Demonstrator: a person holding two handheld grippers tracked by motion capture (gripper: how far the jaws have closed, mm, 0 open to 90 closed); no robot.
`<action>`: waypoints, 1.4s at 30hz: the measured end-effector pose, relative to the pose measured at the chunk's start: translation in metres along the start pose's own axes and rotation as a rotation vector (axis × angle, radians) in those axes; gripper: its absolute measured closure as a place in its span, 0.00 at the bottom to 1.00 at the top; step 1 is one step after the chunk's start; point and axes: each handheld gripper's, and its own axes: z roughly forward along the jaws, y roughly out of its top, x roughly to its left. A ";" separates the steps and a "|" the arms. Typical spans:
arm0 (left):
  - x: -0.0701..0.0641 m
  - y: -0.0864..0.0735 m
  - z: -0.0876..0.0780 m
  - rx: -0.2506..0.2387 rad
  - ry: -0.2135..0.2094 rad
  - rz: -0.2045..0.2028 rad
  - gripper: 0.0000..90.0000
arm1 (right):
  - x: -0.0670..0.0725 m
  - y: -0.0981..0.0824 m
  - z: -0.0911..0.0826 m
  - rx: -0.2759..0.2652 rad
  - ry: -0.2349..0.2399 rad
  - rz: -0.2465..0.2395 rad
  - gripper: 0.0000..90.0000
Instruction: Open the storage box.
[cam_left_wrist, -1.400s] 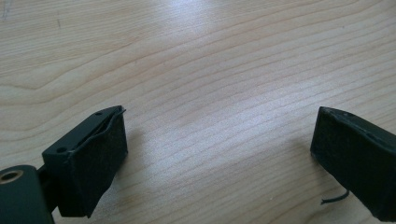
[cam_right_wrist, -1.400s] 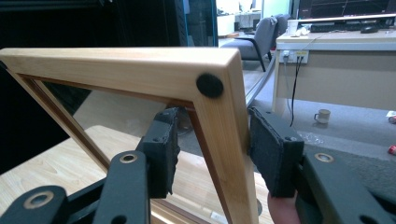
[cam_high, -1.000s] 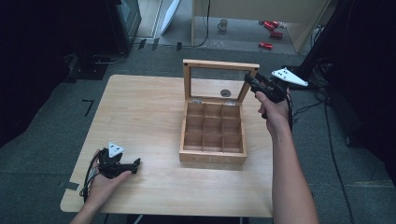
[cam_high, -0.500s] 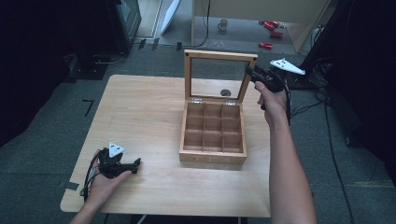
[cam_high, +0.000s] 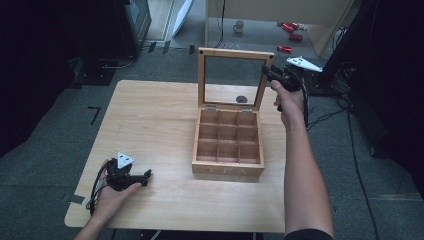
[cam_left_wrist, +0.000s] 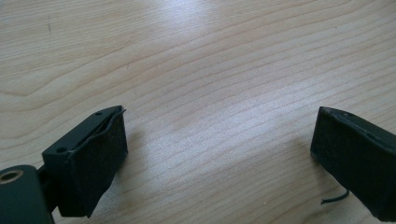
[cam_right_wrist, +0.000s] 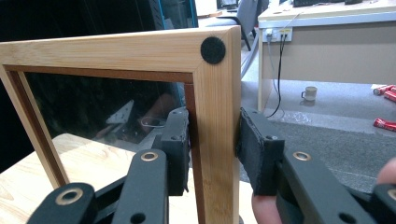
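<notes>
A wooden tea box (cam_high: 227, 168) with several empty compartments sits right of centre on the table (cam_high: 150, 115). Its glass-paned lid (cam_high: 235, 53) stands nearly upright on its rear hinges. My right gripper (cam_high: 268, 75) is shut on the lid's right frame rail just below the top corner. In the right gripper view both pads press that rail (cam_right_wrist: 212, 116), one from each side, with the right gripper (cam_right_wrist: 212, 154) clamped around it. My left gripper (cam_high: 146, 176) rests on the table near the front left corner. Its jaws stand wide apart over bare wood (cam_left_wrist: 210, 56), and the left gripper (cam_left_wrist: 219, 149) holds nothing.
A small dark round object (cam_high: 241, 99) lies on the table behind the lid, seen through the glass. On the floor beyond the table are a mug (cam_high: 240, 25), red items (cam_high: 289, 30), cables and a desk.
The right gripper has swung the lid further up and back, from tilted to nearly upright. The left gripper has stayed put.
</notes>
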 end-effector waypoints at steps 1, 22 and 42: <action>0.000 0.000 0.000 0.000 -0.001 0.001 0.04 | -0.001 0.001 0.003 0.002 -0.004 0.003 0.73; 0.000 0.000 0.000 -0.004 0.001 -0.004 0.04 | -0.005 0.002 0.023 0.015 -0.050 0.046 0.73; 0.000 0.000 0.000 -0.005 0.001 -0.004 0.04 | -0.009 0.004 0.037 0.040 -0.081 0.072 0.73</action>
